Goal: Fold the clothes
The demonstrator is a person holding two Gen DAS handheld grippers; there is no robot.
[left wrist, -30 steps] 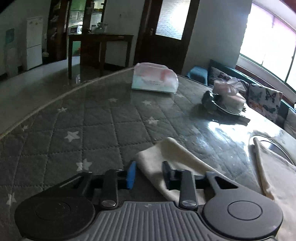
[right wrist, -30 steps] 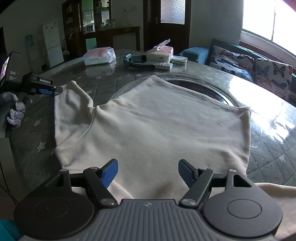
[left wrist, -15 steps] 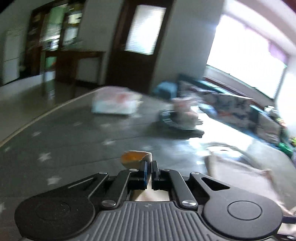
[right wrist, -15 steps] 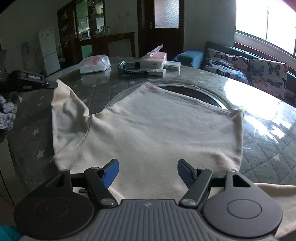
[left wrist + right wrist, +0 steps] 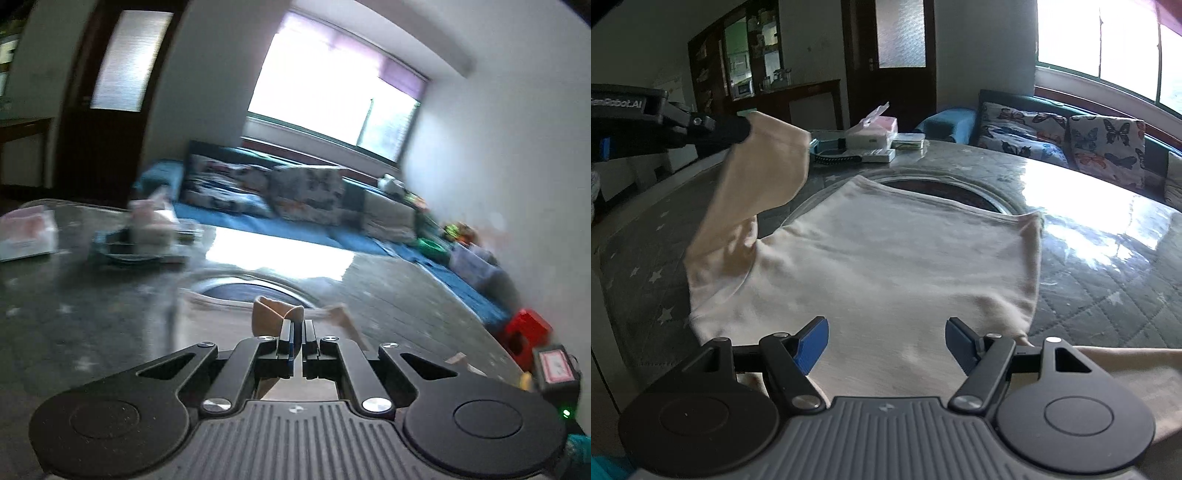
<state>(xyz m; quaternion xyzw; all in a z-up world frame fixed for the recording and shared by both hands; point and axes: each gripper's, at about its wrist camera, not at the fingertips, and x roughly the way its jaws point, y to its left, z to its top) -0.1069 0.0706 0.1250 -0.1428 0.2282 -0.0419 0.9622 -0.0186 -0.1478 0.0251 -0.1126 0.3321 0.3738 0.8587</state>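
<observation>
**Left tongs lift the sleeve, right tongs wait open**

Your table [image 5: 1108,258] fills both views, covered by a grey quilted cloth with white stars under a glossy sheet that throws back the window light. A round dark inset [image 5: 945,190] sits in its middle.

The shirt [image 5: 886,266], cream-coloured, lies flat on the table just in front of your right hand, its far edge reaching over the rim of the inset. Its body is spread smooth; the near part runs under your right tongs. The sleeve [image 5: 757,184] on the left side is raised off the table and hangs in a slanted fold down to the shoulder.

Your left tongs [image 5: 738,129] are clenched on the end of that sleeve, up above the table at the left of the right wrist view. In the left wrist view, which is blurred, the same tongs [image 5: 298,338] show their jaws pressed nearly together, with a tuft of sleeve [image 5: 273,312] sticking up past the tips.

Your right tongs [image 5: 886,341] are released, jaws wide apart, just over the near part of the shirt and gripping nothing.

At the far side of the table lie a tissue box [image 5: 873,131] and some small flat packets [image 5: 908,140].
</observation>
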